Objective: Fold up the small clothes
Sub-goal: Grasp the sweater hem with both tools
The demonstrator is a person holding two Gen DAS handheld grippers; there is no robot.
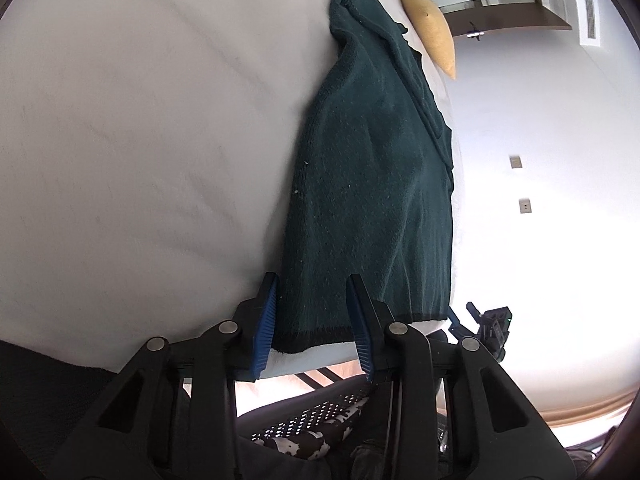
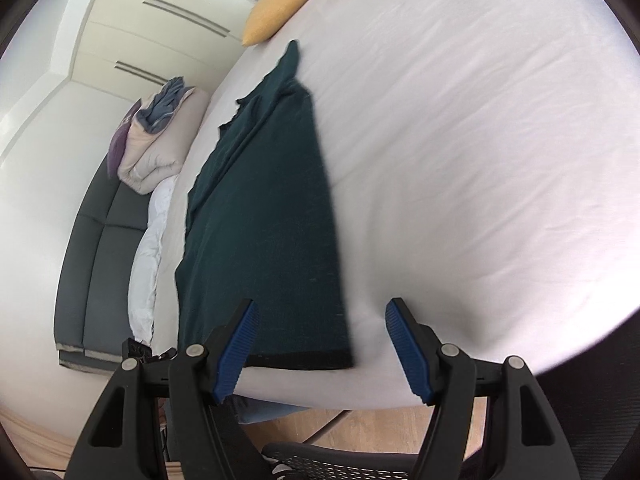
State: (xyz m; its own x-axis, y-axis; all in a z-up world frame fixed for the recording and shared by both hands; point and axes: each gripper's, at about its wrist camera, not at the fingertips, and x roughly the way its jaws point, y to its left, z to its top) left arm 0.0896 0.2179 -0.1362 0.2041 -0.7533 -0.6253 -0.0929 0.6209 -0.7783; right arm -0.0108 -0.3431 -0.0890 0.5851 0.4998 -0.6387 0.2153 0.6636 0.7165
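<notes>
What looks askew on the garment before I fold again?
The far end of the green garment is bunched and twisted into a ridge near the yellow pillow, with a ragged side edge, while the near hem lies flat and straight on the bed.

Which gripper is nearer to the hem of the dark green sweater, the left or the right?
Left. The left gripper has the sweater's hem between its fingers. The right gripper hangs open above the hem's other corner, one finger over the bare white sheet.

Readable text: I find none in either of my wrist views.
Mustard-yellow fabric cushion (image 1: 428, 20), upper right of my left view: carries a dark printed mark, too small to read.
</notes>
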